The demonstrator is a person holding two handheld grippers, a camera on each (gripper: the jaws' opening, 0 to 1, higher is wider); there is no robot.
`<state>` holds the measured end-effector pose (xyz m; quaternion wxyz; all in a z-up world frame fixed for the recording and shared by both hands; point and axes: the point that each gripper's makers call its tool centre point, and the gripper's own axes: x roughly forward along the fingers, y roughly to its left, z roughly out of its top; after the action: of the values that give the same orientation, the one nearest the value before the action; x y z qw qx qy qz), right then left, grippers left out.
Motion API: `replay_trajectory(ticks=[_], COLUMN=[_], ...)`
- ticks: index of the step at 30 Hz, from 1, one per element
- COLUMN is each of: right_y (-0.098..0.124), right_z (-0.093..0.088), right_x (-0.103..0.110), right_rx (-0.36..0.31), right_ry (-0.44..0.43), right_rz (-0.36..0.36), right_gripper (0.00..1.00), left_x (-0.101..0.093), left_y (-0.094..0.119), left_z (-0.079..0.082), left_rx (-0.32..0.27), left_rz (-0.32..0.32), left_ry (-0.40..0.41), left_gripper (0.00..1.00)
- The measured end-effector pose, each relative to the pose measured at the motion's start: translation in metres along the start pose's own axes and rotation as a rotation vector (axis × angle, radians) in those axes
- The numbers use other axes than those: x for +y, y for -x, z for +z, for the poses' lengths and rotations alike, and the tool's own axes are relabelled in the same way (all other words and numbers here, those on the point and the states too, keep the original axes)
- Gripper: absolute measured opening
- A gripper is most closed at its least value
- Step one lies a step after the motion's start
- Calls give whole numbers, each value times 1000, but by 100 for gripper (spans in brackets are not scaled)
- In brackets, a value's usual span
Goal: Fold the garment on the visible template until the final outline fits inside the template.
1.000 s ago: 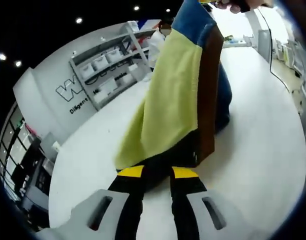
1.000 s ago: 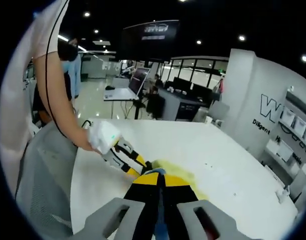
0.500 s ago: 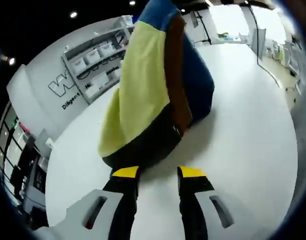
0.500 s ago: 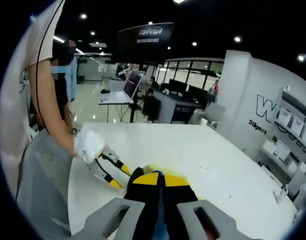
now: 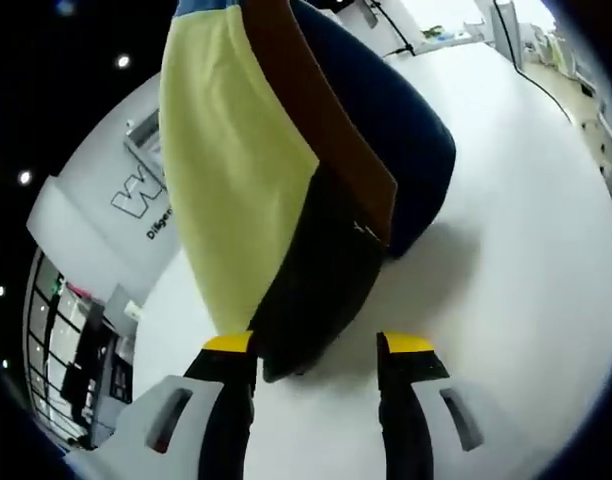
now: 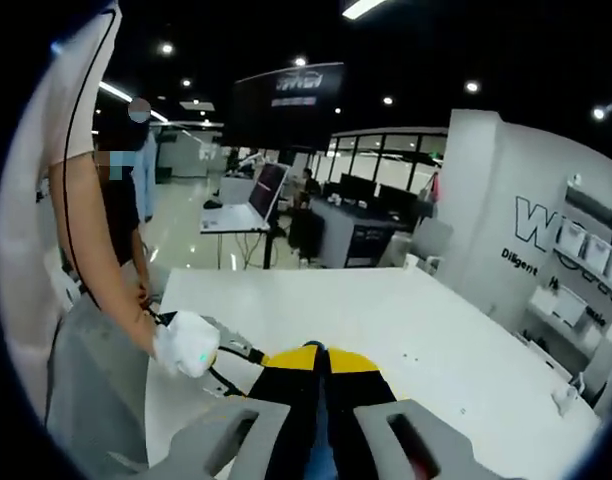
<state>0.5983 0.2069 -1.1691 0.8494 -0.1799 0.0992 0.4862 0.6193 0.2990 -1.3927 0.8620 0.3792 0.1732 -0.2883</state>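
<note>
Open-plan office / robotics lab floor. Dark ceiling with recessed spot lights [image 6: 299, 61] at 12 o'clock, a hanging black sign panel [image 6: 286, 105] under them. Rows of desks with a laptop [image 6: 263, 188] and monitors near centre, glass partitions [image 6: 386, 160] behind. White wall with large logo lettering [image 6: 551, 228] at 3 o'clock, shelving with storage bins [image 6: 591, 270] below it. Big white worktable [image 6: 386, 320] up front.

The garment [image 5: 286, 180], panelled in yellow, brown, dark blue and black, hangs lifted above the white table, its black lower end drooping lowest.
</note>
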Motion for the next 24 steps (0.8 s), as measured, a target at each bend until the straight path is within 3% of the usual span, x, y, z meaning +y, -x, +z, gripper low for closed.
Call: replay_trajectory(ticks=[3, 5, 8, 11, 16, 24], right_y=[1, 2, 3, 3, 3, 6], right_z=[0, -1, -2, -2, -6, -31], right_x=[-2, -3, -3, -3, -6, -19], right_rx=[2, 7, 8, 9, 21, 72], right_ry=[2, 1, -2, -4, -9, -30], right_rz=[1, 0, 0, 1, -7, -41], right_gripper=[0, 0, 0, 0, 0, 0], left_x=[11, 20, 26, 33, 41, 66], left_y=[1, 1, 0, 2, 9, 29], left_z=[2, 2, 8, 11, 15, 13], left_rx=[-14, -25, -46, -65, -97, -122], left_rz=[34, 62, 48, 54, 51, 56], left_ry=[65, 127, 146, 203, 248, 284], left_gripper=[45, 36, 19, 8, 8, 8])
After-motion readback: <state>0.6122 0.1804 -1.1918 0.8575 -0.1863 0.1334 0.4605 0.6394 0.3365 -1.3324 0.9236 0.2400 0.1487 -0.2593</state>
